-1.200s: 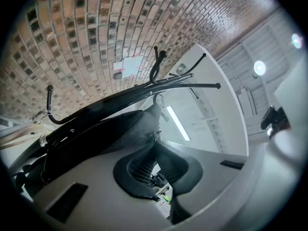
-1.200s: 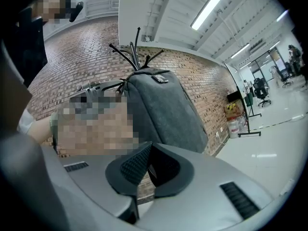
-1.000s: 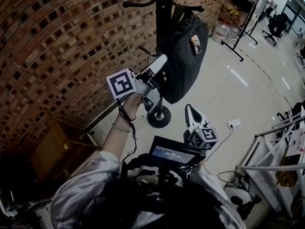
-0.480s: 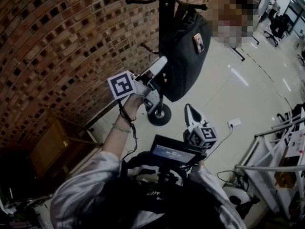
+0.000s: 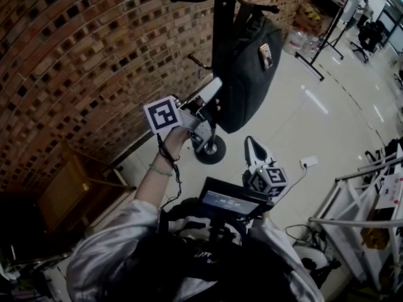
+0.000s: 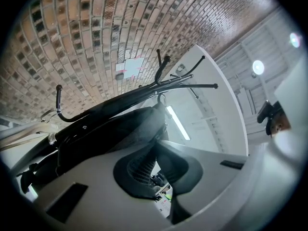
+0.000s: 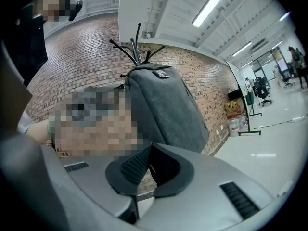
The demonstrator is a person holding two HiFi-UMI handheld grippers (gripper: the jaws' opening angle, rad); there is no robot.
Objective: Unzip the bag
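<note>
A dark grey bag (image 5: pixel 249 68) hangs from a black coat stand (image 5: pixel 221 17) in front of a brick wall. My left gripper (image 5: pixel 213 88) is raised to the bag's left side. Its jaws are shut, with the tips right at the bag's fabric (image 6: pixel 120 129). Whether anything thin is pinched between them does not show. The left gripper (image 6: pixel 156 148) looks up along the stand's hooks. My right gripper (image 5: pixel 250 145) hangs lower, near the person's chest and well clear of the bag. It is shut on nothing. In the right gripper view the right gripper (image 7: pixel 150 146) points at the bag (image 7: pixel 163 109) from below.
The stand's round base (image 5: pixel 210 151) sits on the pale floor by the brick wall (image 5: pixel 94 55). A wooden crate (image 5: pixel 69 197) stands at the left. A white rack (image 5: pixel 365 212) is at the right, and a power strip (image 5: pixel 308 162) lies on the floor. A screen (image 5: pixel 230 201) hangs at the person's chest.
The left gripper has drifted slightly right and up along the bag's side. The right gripper has stayed put.
</note>
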